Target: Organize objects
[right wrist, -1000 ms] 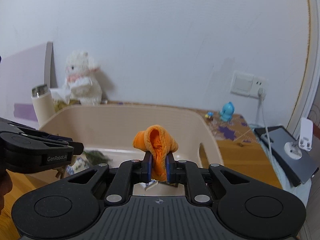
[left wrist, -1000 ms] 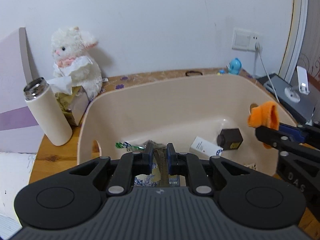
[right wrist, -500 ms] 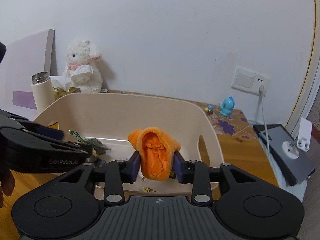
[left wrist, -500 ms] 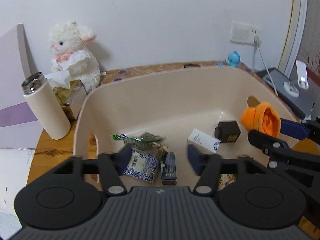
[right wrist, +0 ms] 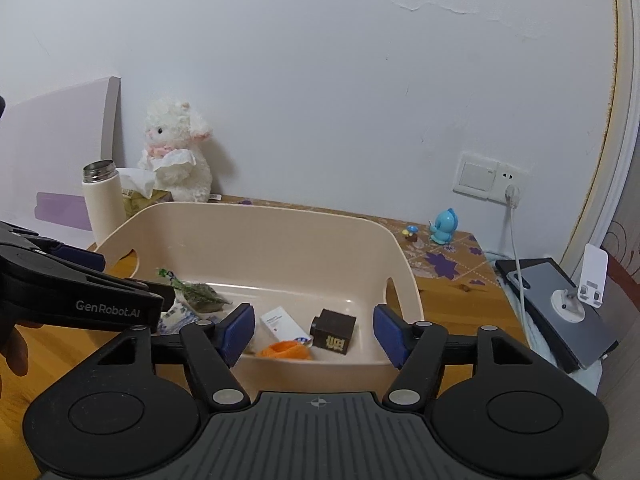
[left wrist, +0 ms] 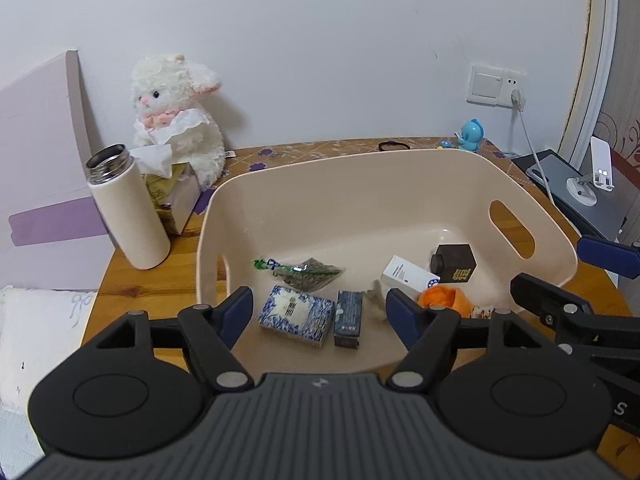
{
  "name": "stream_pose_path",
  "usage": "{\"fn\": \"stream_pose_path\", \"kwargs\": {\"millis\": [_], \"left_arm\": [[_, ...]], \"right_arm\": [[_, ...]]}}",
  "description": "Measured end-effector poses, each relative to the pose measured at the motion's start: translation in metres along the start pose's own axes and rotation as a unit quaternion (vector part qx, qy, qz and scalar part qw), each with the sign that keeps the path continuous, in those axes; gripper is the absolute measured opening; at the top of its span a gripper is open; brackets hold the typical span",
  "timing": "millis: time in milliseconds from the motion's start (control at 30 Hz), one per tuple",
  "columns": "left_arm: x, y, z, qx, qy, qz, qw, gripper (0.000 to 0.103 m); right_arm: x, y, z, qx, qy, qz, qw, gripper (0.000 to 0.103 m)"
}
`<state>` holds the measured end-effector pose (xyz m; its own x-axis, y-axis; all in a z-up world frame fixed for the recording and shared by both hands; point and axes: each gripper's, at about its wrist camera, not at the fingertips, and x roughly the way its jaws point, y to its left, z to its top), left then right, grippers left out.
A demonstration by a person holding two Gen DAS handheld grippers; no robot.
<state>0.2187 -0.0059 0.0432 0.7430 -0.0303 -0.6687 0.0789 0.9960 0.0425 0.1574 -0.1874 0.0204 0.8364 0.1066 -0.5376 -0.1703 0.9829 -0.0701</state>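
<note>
A beige plastic bin stands on the wooden table and also shows in the right wrist view. In it lie an orange cloth, a blue-and-white patterned packet, a dark small box, a green packet, a white box and a black box. My left gripper is open and empty over the bin's near edge. My right gripper is open and empty above the orange cloth.
A white thermos stands left of the bin, with a tissue box and a white plush lamb behind. A blue figurine sits at the back right. A tablet with a phone stand lies at the right.
Both grippers opened and pulled back. The left let go of the dark small box and the right let go of the orange cloth, which now lies in the bin.
</note>
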Motion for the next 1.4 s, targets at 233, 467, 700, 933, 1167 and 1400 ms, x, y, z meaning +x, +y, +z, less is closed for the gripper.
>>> {"fn": "stream_pose_path", "kwargs": {"millis": [233,467,700,933,1167,1400], "left_arm": [[-0.024,0.005,-0.013,-0.001,-0.006,0.005,1.0000,0.075],[-0.055,0.004,-0.031,0.000,-0.012,0.002,0.9999,0.075],[-0.089,0.005,-0.056,-0.004,-0.018,-0.007,0.9998,0.075],[-0.114,0.003,-0.073,0.001,-0.015,0.006,0.9999,0.081],[-0.130,0.006,-0.088,-0.009,-0.013,-0.008,0.9998,0.083],[-0.148,0.000,-0.102,0.005,-0.021,-0.011,0.9997,0.087]], "right_arm": [[-0.022,0.001,-0.012,0.000,0.005,-0.002,1.000,0.069],[-0.052,0.003,-0.024,0.003,-0.002,0.001,1.000,0.070],[-0.084,0.008,-0.036,-0.002,-0.014,0.006,1.000,0.074],[-0.113,0.013,-0.044,-0.010,-0.027,0.016,0.999,0.076],[-0.133,0.016,-0.056,0.000,-0.024,0.021,1.000,0.079],[-0.154,0.013,-0.063,0.010,-0.033,0.024,0.999,0.088]]}}
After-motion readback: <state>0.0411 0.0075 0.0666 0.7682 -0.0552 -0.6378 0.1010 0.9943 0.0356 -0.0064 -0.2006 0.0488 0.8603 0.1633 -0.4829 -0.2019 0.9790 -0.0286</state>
